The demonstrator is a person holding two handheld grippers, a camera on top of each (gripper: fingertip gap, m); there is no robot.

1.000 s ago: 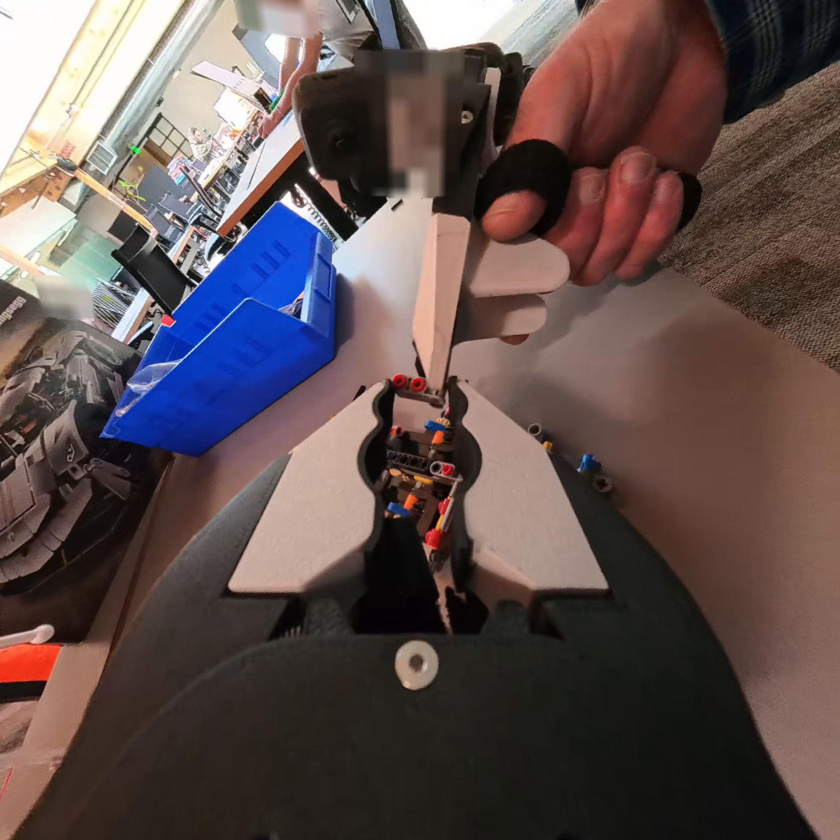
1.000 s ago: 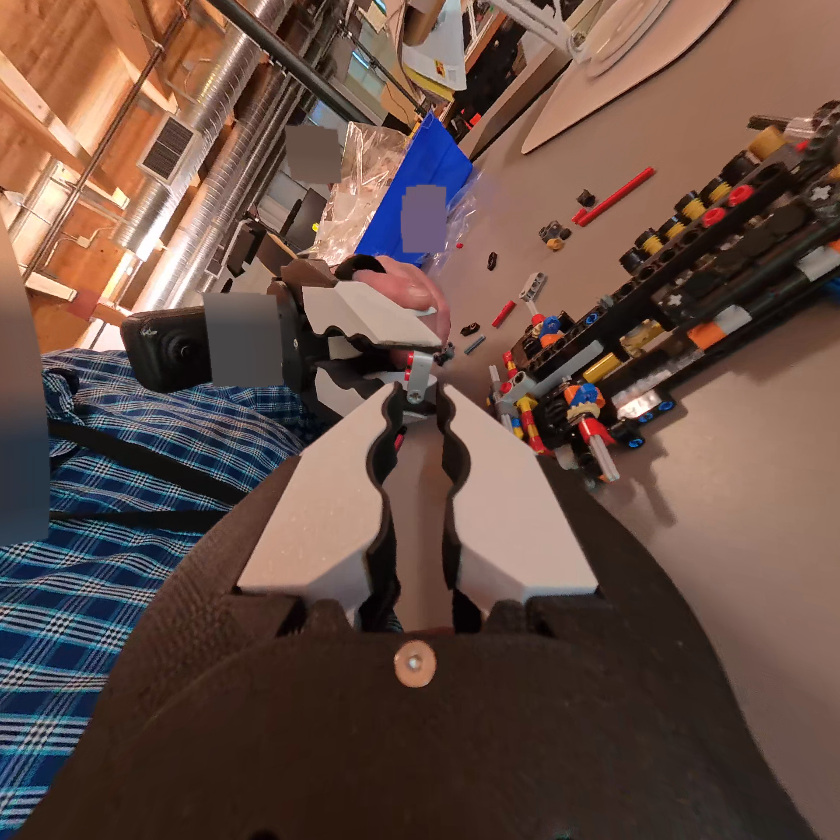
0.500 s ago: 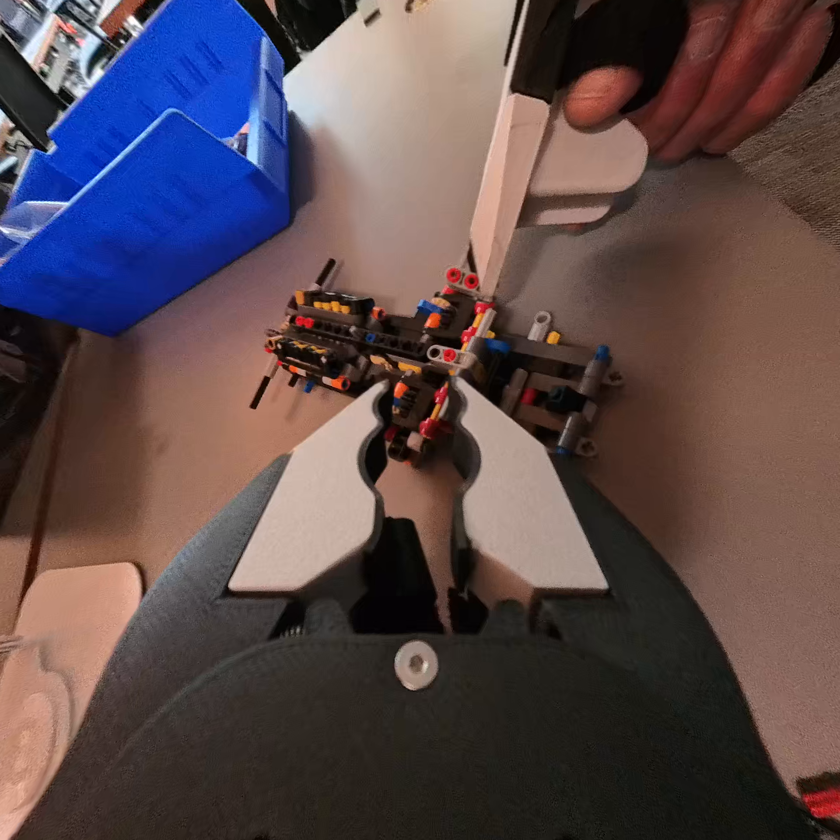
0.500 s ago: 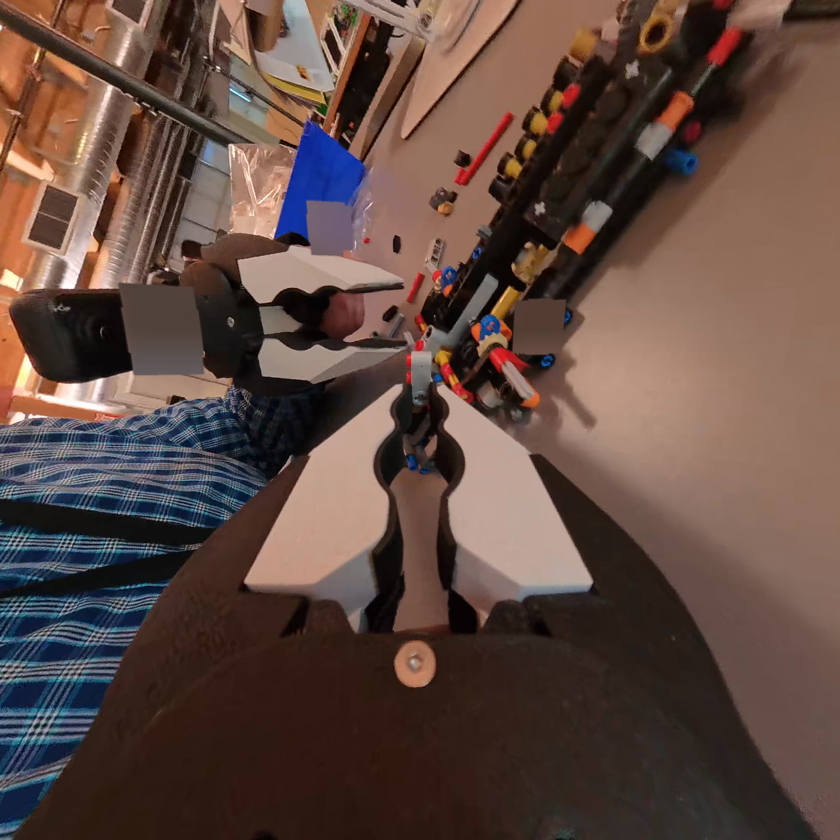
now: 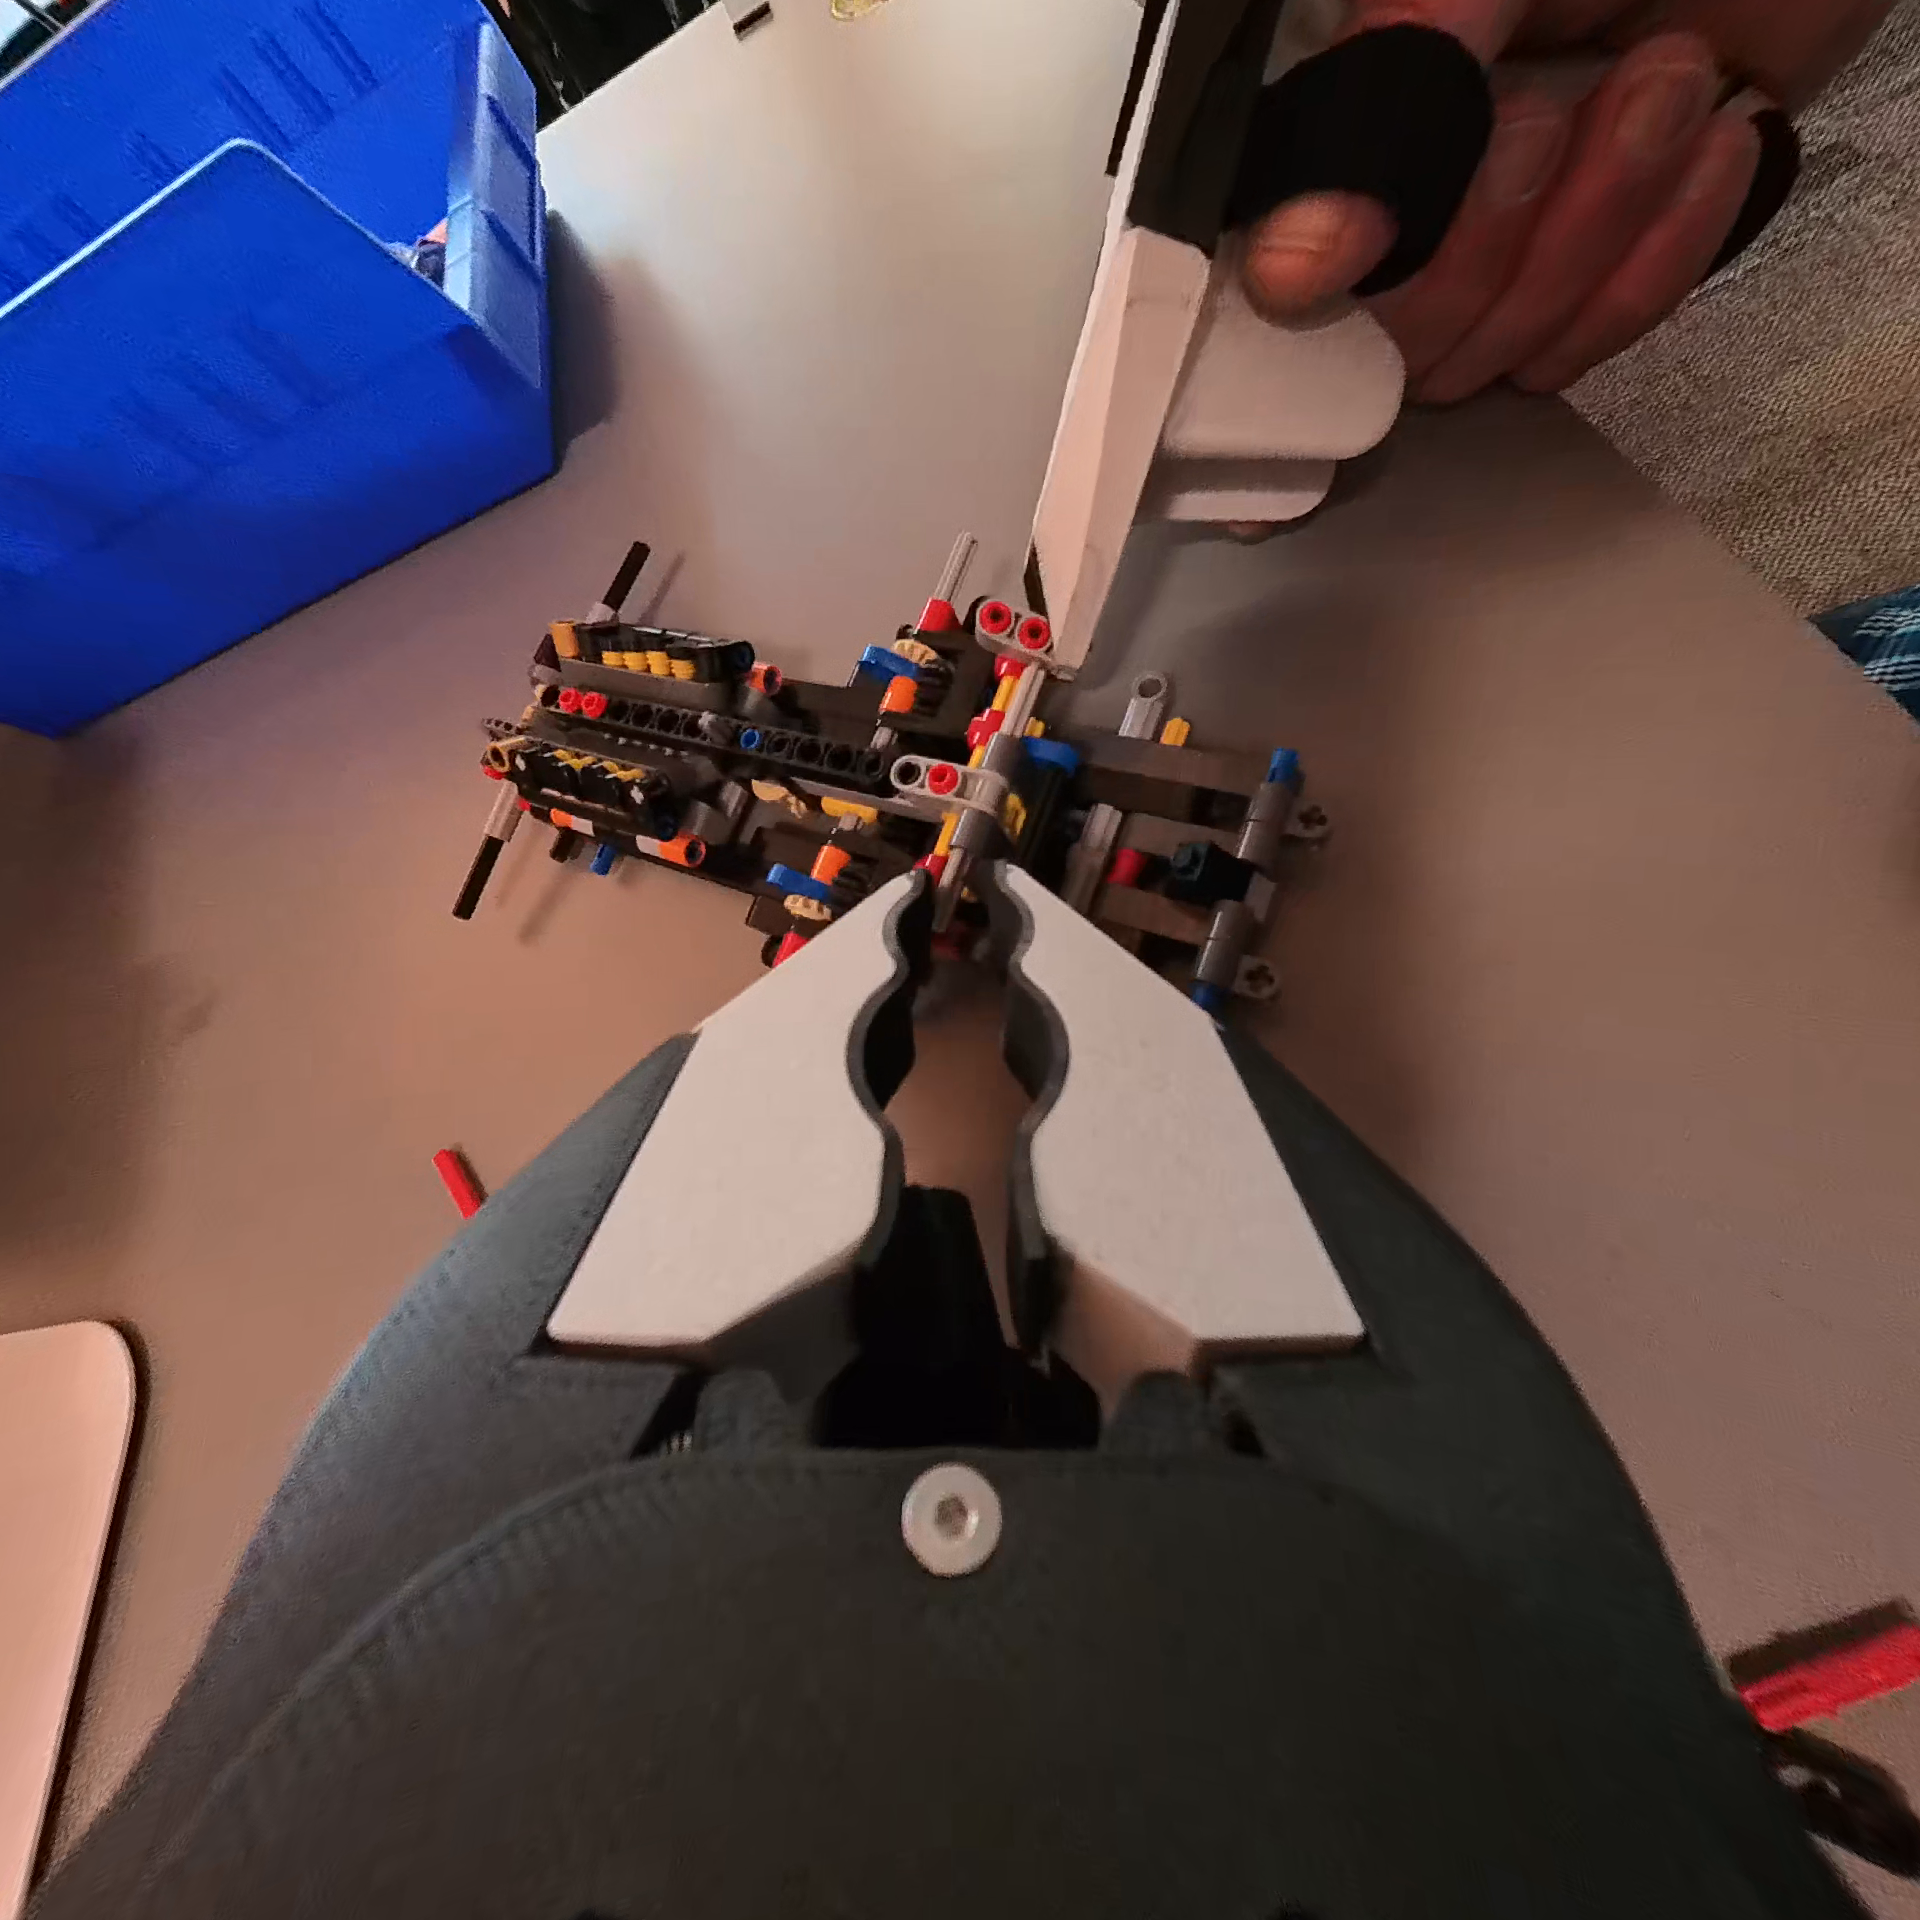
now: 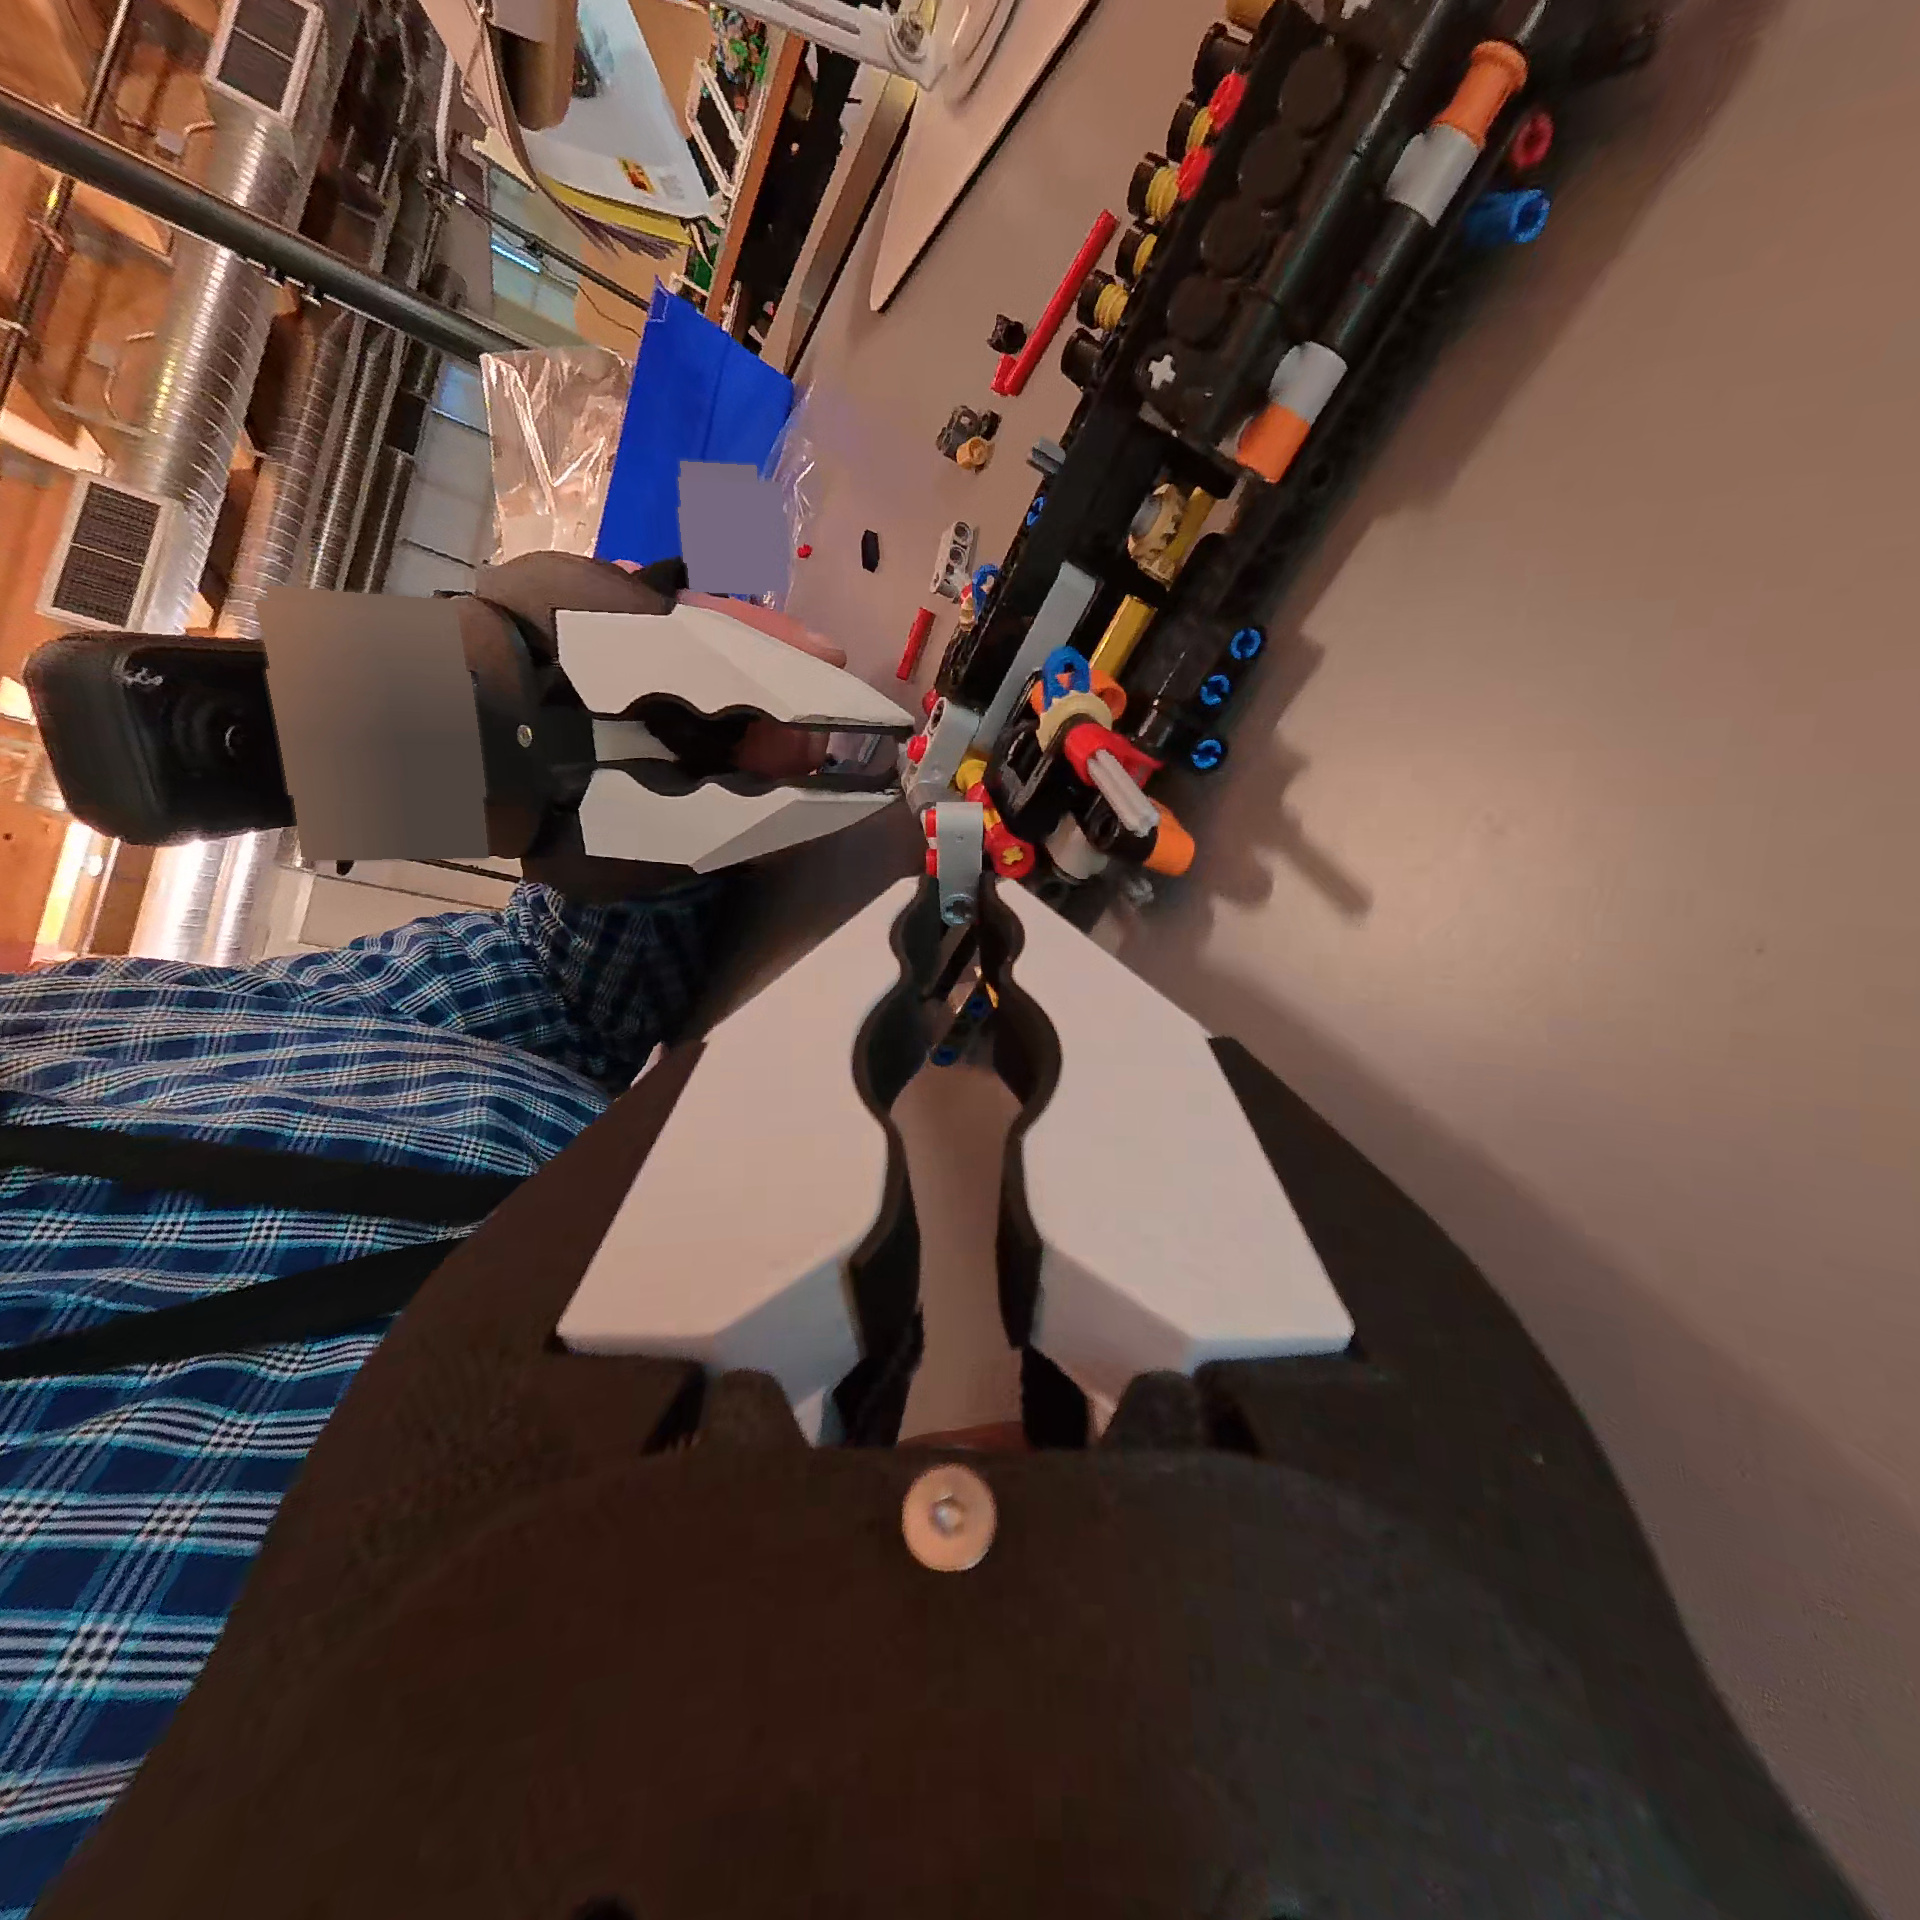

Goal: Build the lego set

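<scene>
The long black Lego chassis (image 5: pixel 790 769) with yellow, red, orange and blue parts lies on the table (image 5: pixel 1507 1039). My left gripper (image 5: pixel 958 891) is shut on a grey beam (image 5: pixel 977 821) that sticks out of the chassis's near side. My right gripper (image 6: pixel 954 902) is shut on a small grey connector with red pins (image 6: pixel 958 847). It holds the connector against the chassis end (image 6: pixel 1049 769), next to the left gripper (image 6: pixel 902 756). In the left wrist view the right gripper (image 5: pixel 1060 644) comes down from the top right, held by a hand (image 5: pixel 1538 187), with the connector (image 5: pixel 1013 621) at its tip.
A blue bin (image 5: pixel 239 364) stands at the far left. A loose red pin (image 5: pixel 457 1179) lies near my left gripper. A red axle (image 6: pixel 1055 301) and small loose parts (image 6: pixel 966 431) lie beside the chassis. A plastic bag (image 6: pixel 551 436) and a person's plaid shirt (image 6: pixel 260 1143) are at the left. The tips of one gripper are about 4 cm away from the tips of the other.
My left gripper's fingers have narrowed onto the chassis's grey beam. My right gripper has brought the grey connector down to the chassis end. Both views now look down more on the table.
</scene>
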